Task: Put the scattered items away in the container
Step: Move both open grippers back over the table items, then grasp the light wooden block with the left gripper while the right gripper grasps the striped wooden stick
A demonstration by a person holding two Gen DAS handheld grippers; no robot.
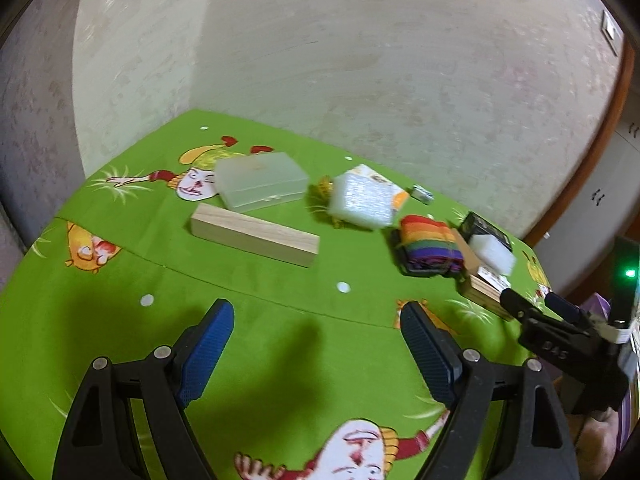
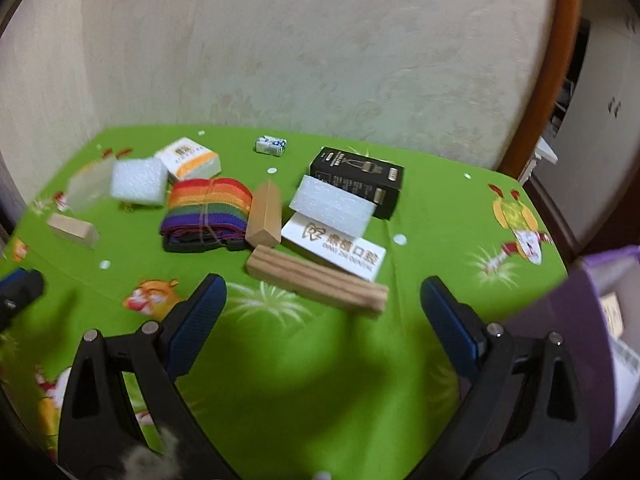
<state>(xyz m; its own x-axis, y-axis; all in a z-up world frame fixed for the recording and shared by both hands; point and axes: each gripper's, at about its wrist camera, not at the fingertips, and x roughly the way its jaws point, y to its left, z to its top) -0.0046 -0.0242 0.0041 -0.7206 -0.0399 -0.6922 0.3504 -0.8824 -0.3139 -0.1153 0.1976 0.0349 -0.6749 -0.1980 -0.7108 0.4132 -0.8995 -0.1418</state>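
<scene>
Both the left tongs and right tongs hang spread and empty, so grabbing the near wooden block carelessly could knock the white box touching it.

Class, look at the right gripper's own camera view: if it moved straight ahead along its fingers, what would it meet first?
Probably the ridged wooden block, which lies crosswise between the open right gripper and the white card box behind it. Depth is unclear, so it might pass just above.
</scene>
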